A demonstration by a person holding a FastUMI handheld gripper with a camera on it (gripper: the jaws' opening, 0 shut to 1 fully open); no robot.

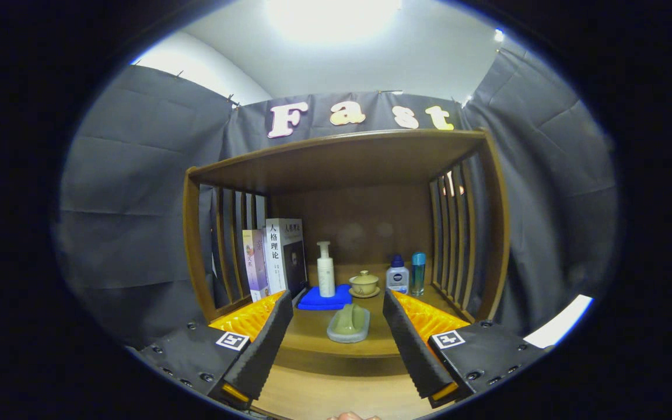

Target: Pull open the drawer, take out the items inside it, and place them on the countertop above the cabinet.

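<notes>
My gripper (336, 298) is open and holds nothing; its two black fingers (266, 338) frame the front of a brown wooden cabinet. The countertop (312, 338) lies just ahead of the fingers, under a wooden top shelf (342, 157). A clear dish holding a green soap (348, 324) rests on the countertop in the gap between the fingers, touching neither. A paler wooden surface (324, 396) lies below the countertop's front edge, between the finger bases. I cannot tell whether it belongs to the drawer.
Further back on the countertop stand upright books (277, 256), a white pump bottle (325, 269) on a folded blue cloth (312, 300), a lidded tea cup (364, 283), a white bottle (397, 274) and a teal bottle (418, 273). Slatted sides (452, 233) close both ends. A fingertip (347, 416) shows below.
</notes>
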